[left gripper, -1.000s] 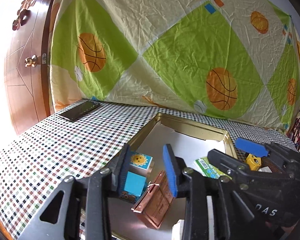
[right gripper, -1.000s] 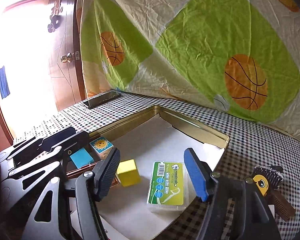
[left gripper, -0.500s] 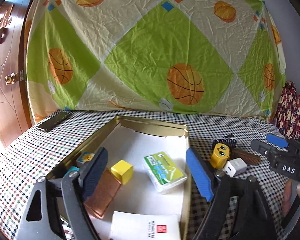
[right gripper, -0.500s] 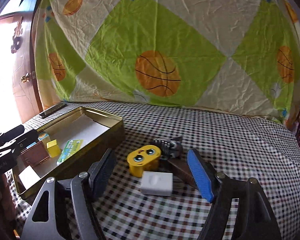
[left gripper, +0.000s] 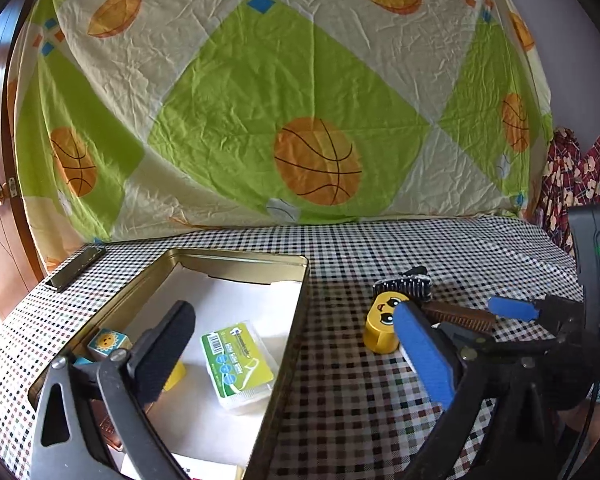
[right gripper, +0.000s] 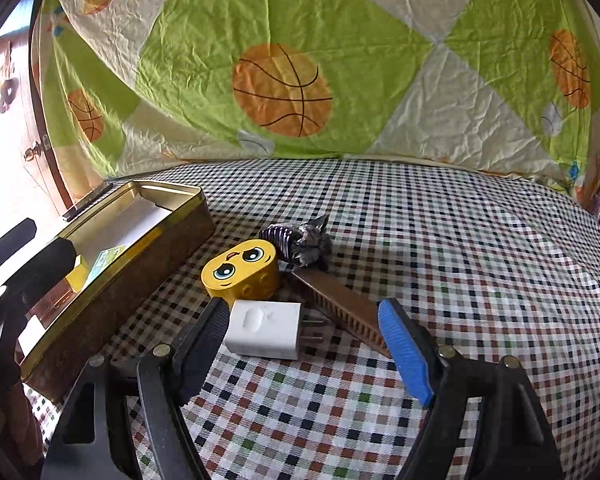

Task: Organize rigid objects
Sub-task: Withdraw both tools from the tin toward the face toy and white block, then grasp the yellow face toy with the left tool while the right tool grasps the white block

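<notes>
Both tongs gape, holding nothing. The gold tin [left gripper: 300,300] at the bench's left holds a green-labelled box [left gripper: 238,364], yellow cube [right gripper: 76,276] and sun block [left gripper: 107,342]. The white charger [right gripper: 266,330] lies between the right tongs [right gripper: 304,354], outside the tin.

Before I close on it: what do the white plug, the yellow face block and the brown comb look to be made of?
White plug: matte moulded plastic, with two metal prongs. Yellow face block: glossy hard plastic, going by the sheen and moulded studs on its side. Brown comb: possibly wood or brown plastic; smooth spine, fine teeth, can't tell which.
</notes>
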A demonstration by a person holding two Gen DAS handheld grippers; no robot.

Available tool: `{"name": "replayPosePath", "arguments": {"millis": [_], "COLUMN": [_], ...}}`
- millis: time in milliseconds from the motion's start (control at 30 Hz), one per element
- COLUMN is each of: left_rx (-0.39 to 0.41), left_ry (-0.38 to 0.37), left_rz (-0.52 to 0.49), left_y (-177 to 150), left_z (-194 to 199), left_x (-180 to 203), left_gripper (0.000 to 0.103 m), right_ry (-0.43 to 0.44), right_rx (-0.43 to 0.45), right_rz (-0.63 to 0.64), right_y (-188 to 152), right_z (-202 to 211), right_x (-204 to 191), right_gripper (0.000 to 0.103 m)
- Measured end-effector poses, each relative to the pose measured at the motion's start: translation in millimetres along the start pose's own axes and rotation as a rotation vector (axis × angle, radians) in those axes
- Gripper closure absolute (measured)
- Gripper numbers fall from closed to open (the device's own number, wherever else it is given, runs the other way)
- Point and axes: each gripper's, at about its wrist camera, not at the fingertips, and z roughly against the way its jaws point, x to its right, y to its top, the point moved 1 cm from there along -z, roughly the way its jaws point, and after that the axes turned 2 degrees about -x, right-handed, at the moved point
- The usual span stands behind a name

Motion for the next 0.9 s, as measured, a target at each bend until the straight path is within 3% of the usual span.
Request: {"name": "replayPosePath", "arguments": {"millis": [333, 400, 533, 700, 900], "left_rx": [-0.035, -0.036, -0.049, -0.065, -0.138], "left_ry": [0.000, -0.005, -0.034, -0.042, -0.085], "left_rz": [0.043, 0.049, 0.023, -0.038, -0.098], "left_y": [-2.1, -1.6, 1.3, 6.9, 8.7], "left_z": [-12.3, -12.4, -14.2, -24.1, -47.4], "left_x": [-12.0, -13.0, -2.0, 21.1, 50.1], "left_gripper": [0.001, 0.001, 0.001, 0.001, 0.001], "right_ry": [-0.030, -0.032, -0.037, -0.117, -0.166], "right_rx": [-0.188, -0.171, -0.122, -0.016, 0.002], "right_rz": [0.062, 0.062, 0.059, 0.003, -0.092], "right_y": [3.4, 2.6, 2.4, 5.8, 9.7], "right_z": [-45.6, -40.9, -29.7, -9.3, -4.5], "right_x": [-21.1, -20.9, -18.6, -0.1, 40.3], "right_gripper": [0.026, 0.037, 0.038, 0.037, 0.037]}}
